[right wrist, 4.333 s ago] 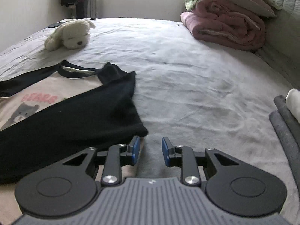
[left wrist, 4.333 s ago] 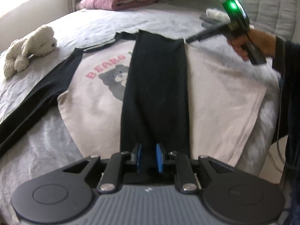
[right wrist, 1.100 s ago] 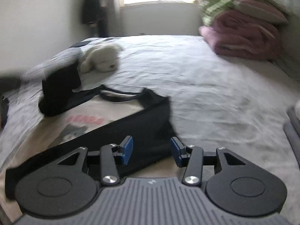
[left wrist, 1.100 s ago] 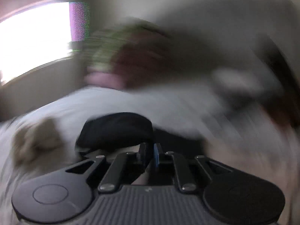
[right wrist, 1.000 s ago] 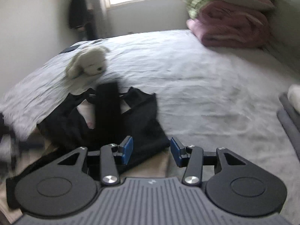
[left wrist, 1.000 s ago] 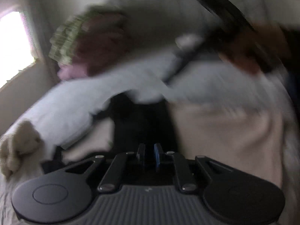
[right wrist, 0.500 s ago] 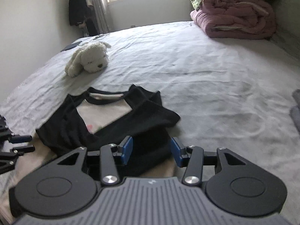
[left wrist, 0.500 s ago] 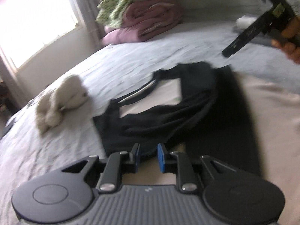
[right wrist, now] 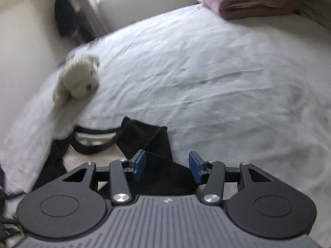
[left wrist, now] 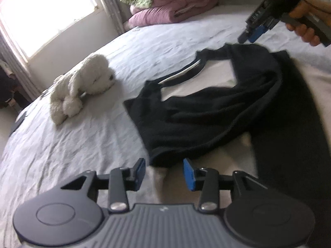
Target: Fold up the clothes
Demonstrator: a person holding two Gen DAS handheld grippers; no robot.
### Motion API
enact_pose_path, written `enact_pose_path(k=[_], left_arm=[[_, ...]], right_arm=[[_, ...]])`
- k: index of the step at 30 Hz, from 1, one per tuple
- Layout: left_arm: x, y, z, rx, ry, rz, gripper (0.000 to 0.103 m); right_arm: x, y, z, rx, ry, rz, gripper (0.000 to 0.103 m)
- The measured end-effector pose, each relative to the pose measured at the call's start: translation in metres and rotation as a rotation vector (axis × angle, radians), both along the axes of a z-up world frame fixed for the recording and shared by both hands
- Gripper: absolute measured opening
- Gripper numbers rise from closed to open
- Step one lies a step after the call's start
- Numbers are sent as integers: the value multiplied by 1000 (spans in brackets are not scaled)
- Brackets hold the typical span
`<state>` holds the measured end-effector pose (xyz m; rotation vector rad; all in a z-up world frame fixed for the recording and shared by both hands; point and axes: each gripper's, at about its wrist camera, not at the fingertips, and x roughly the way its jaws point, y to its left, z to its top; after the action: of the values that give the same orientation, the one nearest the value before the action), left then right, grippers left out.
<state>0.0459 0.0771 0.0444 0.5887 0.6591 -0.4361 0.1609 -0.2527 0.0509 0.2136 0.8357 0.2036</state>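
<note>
Left wrist view: left hand-held gripper (left wrist: 163, 173) held open and empty above the bed (left wrist: 68, 144), shirt (left wrist: 217, 111) spread just beyond it with black sleeves folded inward, plush dog (left wrist: 80, 86) left of the shirt, right hand-held gripper (left wrist: 251, 35) seen over the collar; right wrist view: right hand-held gripper (right wrist: 167, 167) spread open over the shirt (right wrist: 144, 140), nothing gripped, pink blanket (right wrist: 248, 0) far behind the shirt.

The shirt (left wrist: 206, 111) is soft matt cloth: black knit at the sleeves and collar, pale cream at the body. The bedsheet (left wrist: 68, 144) is thin grey-white fabric, finely wrinkled and non-reflective. The toy dog (left wrist: 82, 82) is covered in shaggy, fluffy cream plush. The folded blanket (left wrist: 175, 6) is thick, padded pink textile. The left gripper (left wrist: 163, 173) and right gripper (right wrist: 167, 166) have matt black plastic bodies with ribbed grey housings, smooth blue pads (left wrist: 189, 174) and shiny metal pivot screws (left wrist: 116, 206).
</note>
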Motion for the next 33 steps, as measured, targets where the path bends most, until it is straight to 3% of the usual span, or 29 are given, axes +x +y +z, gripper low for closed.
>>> enact_pose_path(k=[3, 5, 6, 7, 9, 15, 21, 24, 28, 29, 33], left_arm=[[9, 3, -3, -6, 4, 14, 41], [13, 0, -5, -9, -3, 17, 36], [14, 0, -6, -11, -5, 22, 25], [15, -1, -6, -13, -6, 29, 16], [18, -1, -7, -17, -10, 43, 13], [16, 5, -1, -47, -20, 70, 10], [17, 12, 0, -55, -32, 106, 10], [18, 18, 2, -77, -34, 122, 10], [23, 29, 4, -148, -10, 150, 9], [24, 32, 4, -165, -4, 155, 9], [27, 44, 3, -223, 22, 168, 10]], right_arm=[[1, 23, -6, -112, 9, 99, 50], [-4, 29, -5, -169, -12, 130, 24], [-6, 32, -4, -196, -24, 142, 15], [-10, 33, 0, -212, -48, 149, 15], [-22, 33, 12, -243, -108, 148, 14], [-90, 34, 50, -354, -290, 162, 11], [-111, 19, 42, -278, -243, 171, 11], [-140, 16, 61, -187, -310, 156, 11], [-221, 14, 79, -101, -421, 230, 11], [-238, 16, 77, -101, -417, 256, 11], [-277, 38, 37, -273, -275, 426, 11]])
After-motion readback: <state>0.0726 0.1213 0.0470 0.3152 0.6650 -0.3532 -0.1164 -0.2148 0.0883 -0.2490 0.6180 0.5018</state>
